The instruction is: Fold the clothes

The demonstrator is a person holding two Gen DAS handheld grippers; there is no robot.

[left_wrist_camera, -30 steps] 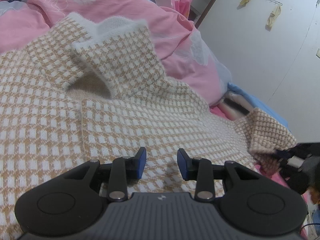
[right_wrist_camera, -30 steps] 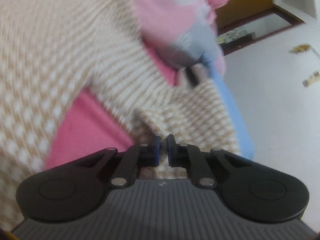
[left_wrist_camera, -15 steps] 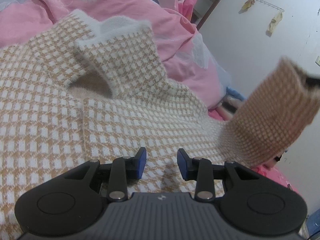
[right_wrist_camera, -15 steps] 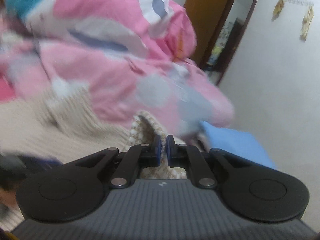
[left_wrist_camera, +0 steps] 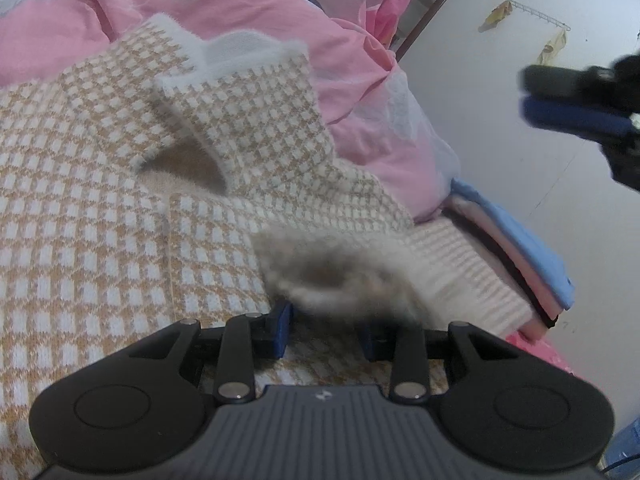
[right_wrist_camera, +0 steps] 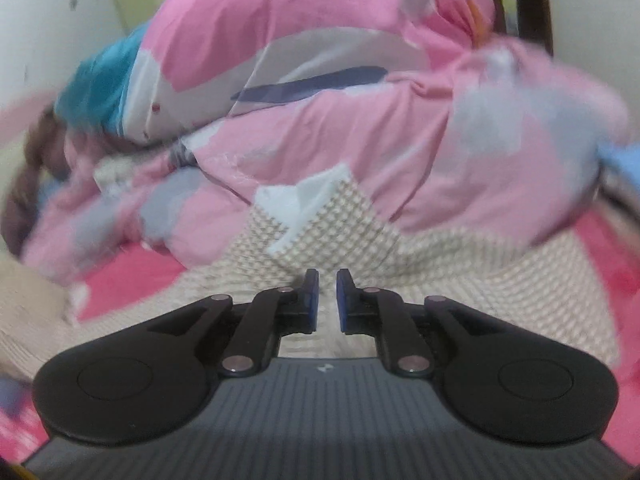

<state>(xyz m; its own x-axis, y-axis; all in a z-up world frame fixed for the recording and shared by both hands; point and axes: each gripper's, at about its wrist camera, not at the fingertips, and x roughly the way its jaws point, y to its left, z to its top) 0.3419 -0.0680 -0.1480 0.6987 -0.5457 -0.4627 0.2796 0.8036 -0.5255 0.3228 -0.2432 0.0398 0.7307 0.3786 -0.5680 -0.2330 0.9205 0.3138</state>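
Observation:
A tan and white checked sweater (left_wrist_camera: 100, 240) lies spread on the bed, its white-edged collar (left_wrist_camera: 240, 92) standing up at the far end. My left gripper (left_wrist_camera: 326, 320) hovers open just above the sweater's body. A blurred sleeve cuff (left_wrist_camera: 332, 272) is dropping onto the body right in front of it and hides the right fingertip. My right gripper (left_wrist_camera: 580, 108) shows blurred high at the right edge, clear of the cloth. In the right wrist view that gripper (right_wrist_camera: 328, 300) has its fingers slightly parted with nothing between them, above the sweater (right_wrist_camera: 340, 216).
A bunched pink duvet (left_wrist_camera: 240, 12) (right_wrist_camera: 360, 128) lies piled behind the sweater. A stack of folded clothes with a blue one on top (left_wrist_camera: 520, 248) sits at the bed's right edge by a white wall (left_wrist_camera: 520, 140). Pink bed sheet (right_wrist_camera: 132, 280) shows at the left.
The right gripper carried the sleeve up and across toward the sweater's body, then let it go; the cuff is now falling in front of the left gripper. The left gripper has stayed put.

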